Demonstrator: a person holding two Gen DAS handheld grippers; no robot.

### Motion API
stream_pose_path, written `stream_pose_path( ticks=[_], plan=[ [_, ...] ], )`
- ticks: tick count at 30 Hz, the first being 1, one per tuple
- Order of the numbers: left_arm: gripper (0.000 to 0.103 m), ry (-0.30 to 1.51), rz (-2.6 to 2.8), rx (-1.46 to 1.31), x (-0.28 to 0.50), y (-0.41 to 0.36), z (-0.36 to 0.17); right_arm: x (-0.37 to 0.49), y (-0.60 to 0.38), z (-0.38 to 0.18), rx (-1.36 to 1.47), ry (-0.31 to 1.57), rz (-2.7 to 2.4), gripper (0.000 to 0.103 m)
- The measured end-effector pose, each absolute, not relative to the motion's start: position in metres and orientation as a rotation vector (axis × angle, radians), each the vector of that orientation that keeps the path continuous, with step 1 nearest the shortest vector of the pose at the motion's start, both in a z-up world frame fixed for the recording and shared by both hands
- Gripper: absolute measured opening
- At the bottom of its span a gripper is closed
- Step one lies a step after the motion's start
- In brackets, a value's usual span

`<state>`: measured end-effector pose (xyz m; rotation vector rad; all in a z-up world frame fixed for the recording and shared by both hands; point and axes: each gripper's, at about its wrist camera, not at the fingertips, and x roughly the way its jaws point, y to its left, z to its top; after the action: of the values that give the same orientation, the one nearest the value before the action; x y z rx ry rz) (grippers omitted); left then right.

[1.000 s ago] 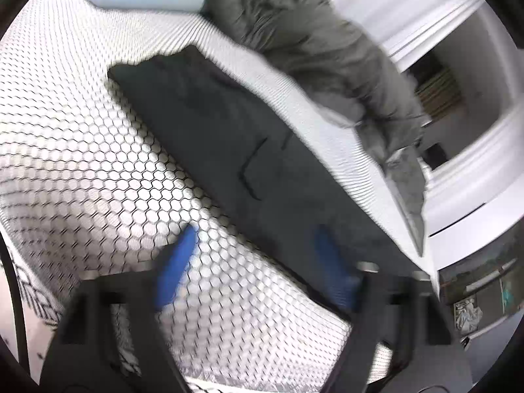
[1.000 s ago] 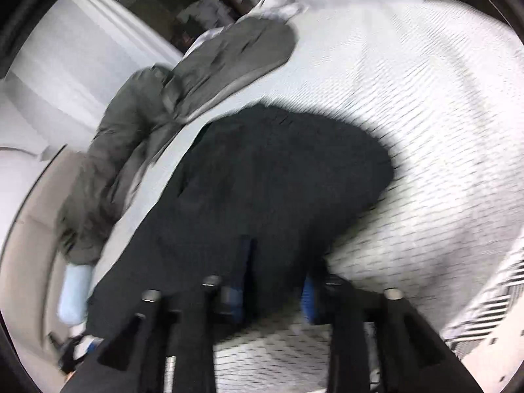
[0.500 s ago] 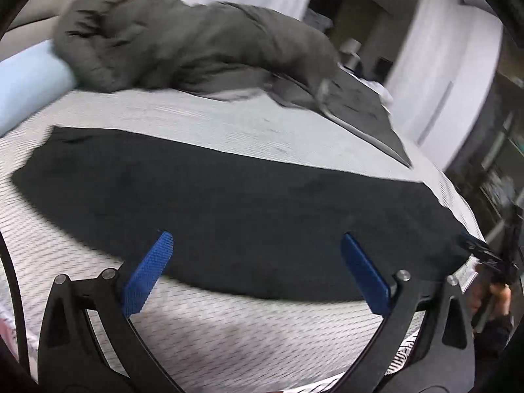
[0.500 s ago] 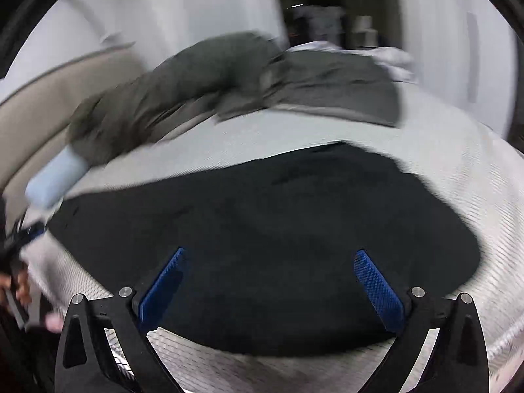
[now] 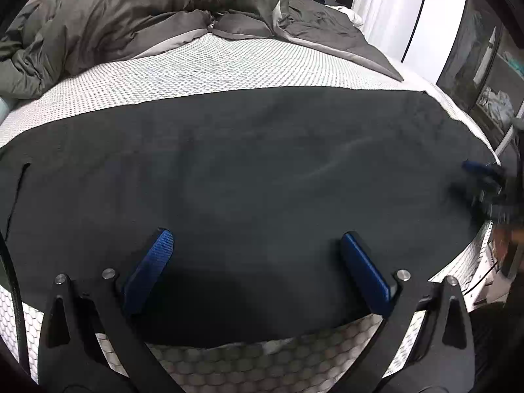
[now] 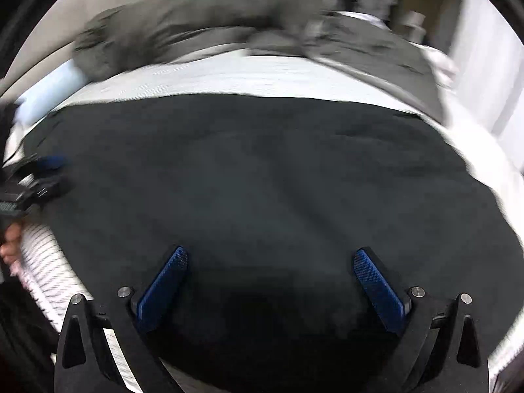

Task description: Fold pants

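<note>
Pants [image 5: 249,177] lay flat across the bed [image 5: 229,65], long side toward you. You needed matched grabs on the near edge, lifted evenly. Left gripper [image 5: 252,245] and right gripper [image 6: 270,262] both angled down over the cloth, jaws just spread wide, nothing held.

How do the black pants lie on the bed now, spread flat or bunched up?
Spread flat. The black pants lie as one wide, smooth dark sheet across the bed, with only faint creases. Whether they are already folded double, the pictures cannot tell.
</note>
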<state>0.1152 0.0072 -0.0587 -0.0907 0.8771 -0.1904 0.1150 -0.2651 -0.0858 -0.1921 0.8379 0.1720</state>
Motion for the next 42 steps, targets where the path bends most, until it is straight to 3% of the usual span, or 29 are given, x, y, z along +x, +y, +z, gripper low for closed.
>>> stream_pose_path(
  ticks=[4, 8, 12, 20, 25, 31, 37, 42],
  plan=[
    [0.101, 0.873, -0.183, -0.107, 0.115, 0.016, -0.059, 0.127, -0.342, -0.086, -0.108, 0.83, -0.203, 0.103],
    [0.101, 0.839, -0.179, -0.159, 0.129, 0.03, -0.049, 0.121, -0.366, -0.072, 0.027, 0.768, -0.18, 0.103],
    [0.101, 0.776, -0.234, -0.172, 0.126, 0.02, -0.027, 0.12, -0.33, -0.053, 0.102, 0.704, 0.029, 0.103],
    [0.101, 0.918, -0.237, -0.202, 0.169, 0.001, -0.043, 0.163, -0.224, -0.079, -0.08, 0.891, 0.331, 0.103],
    [0.101, 0.94, -0.187, -0.186, 0.169, 0.016, -0.057, 0.165, -0.26, -0.09, -0.288, 0.853, 0.001, 0.103],
    [0.101, 0.927, -0.173, -0.207, 0.166, 0.03, -0.057, 0.165, -0.349, -0.082, -0.133, 0.82, -0.233, 0.102],
    [0.101, 0.803, -0.187, -0.252, 0.176, 0.034, -0.015, 0.16, -0.337, -0.058, 0.021, 0.76, -0.095, 0.103],
    [0.1, 0.89, -0.144, -0.181, 0.212, 0.027, -0.032, 0.151, -0.238, -0.057, -0.122, 0.778, 0.135, 0.103]
  ],
)
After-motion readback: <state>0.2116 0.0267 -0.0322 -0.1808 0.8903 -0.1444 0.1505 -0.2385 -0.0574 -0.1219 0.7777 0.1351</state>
